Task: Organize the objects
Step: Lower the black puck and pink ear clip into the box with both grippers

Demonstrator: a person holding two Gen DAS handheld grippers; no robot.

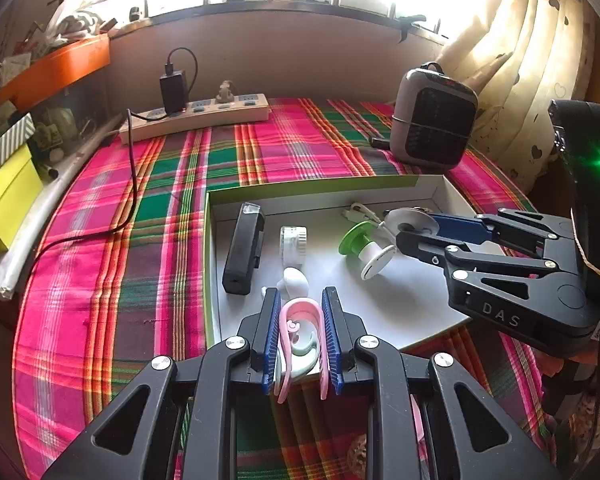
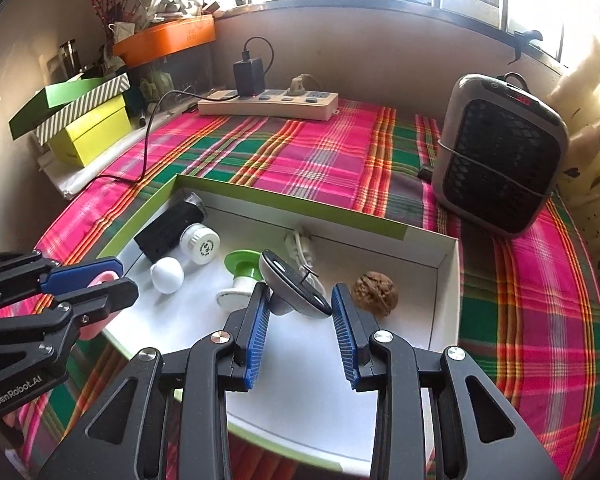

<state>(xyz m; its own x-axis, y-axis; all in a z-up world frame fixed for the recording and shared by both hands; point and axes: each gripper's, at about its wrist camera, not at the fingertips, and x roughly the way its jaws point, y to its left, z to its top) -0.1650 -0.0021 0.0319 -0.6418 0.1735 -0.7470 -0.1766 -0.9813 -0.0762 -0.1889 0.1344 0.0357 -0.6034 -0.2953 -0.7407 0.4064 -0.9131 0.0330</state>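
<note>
My left gripper (image 1: 301, 294) is shut on a pink curved clip (image 1: 300, 320) with a pale green part, held over the near edge of a shallow white box with a green rim (image 1: 300, 189). My right gripper (image 2: 300, 292) is shut on a grey disc-shaped piece (image 2: 296, 290) above the box floor (image 2: 300, 380). In the box lie a black rectangular device (image 1: 244, 254), a white round cap (image 1: 293, 244), a white egg shape (image 1: 296, 279), a green and white spool (image 1: 360, 246), a white cable (image 2: 300, 244) and a walnut (image 2: 375, 292). Each gripper shows in the other's view: the right (image 1: 414, 230), the left (image 2: 126, 278).
The box sits on a pink and green plaid cloth (image 1: 140, 208). Behind it are a power strip (image 1: 196, 118) with a black charger and cord, and a grey heater (image 2: 500, 152). Yellow and green boxes (image 2: 88, 128) and an orange tray (image 2: 168, 38) stand at the left, a curtain (image 1: 532, 60) at the right.
</note>
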